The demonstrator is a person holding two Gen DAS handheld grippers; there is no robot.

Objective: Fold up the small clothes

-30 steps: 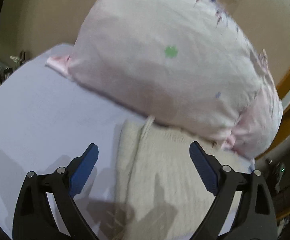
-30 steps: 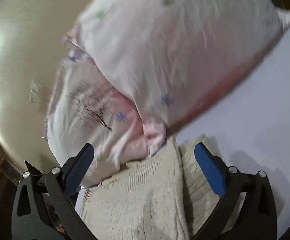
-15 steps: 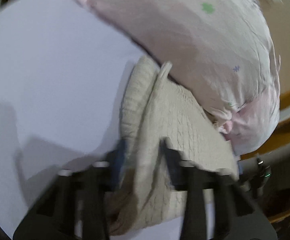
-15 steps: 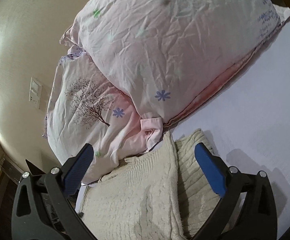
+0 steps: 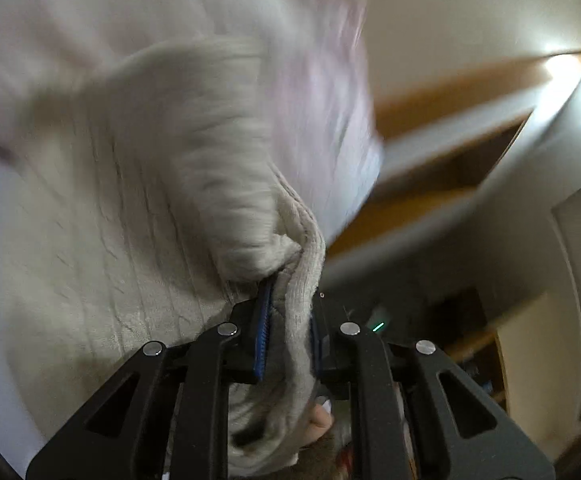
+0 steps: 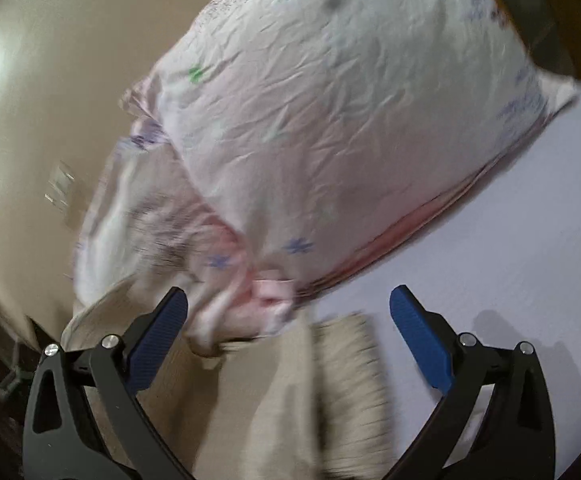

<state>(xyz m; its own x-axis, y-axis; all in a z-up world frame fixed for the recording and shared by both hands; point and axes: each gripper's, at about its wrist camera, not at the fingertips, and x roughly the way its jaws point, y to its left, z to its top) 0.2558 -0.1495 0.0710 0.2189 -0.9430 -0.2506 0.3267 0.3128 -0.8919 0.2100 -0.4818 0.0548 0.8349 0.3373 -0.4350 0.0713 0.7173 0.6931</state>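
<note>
A cream cable-knit sweater (image 5: 130, 208) lies on the pale lilac bed sheet (image 6: 522, 264), below the pillows. My left gripper (image 5: 288, 320) is shut on a bunched edge of the sweater, and the knit hangs down between its blue pads. The left wrist view is blurred by motion. My right gripper (image 6: 288, 340) is open and empty, hovering just above the sweater (image 6: 302, 408), whose upper edge shows between its fingers.
Two pale pink floral pillows (image 6: 346, 112) are stacked at the head of the bed, touching the sweater's top edge. A beige wall with a light switch (image 6: 60, 188) is at left. A wooden bed frame (image 5: 430, 168) and dark floor clutter lie at the bed's right side.
My left gripper dropped onto the sweater, shut on its edge and swung right, lifting the knit. My right gripper stayed open and shifted slightly; the sweater below it has moved.
</note>
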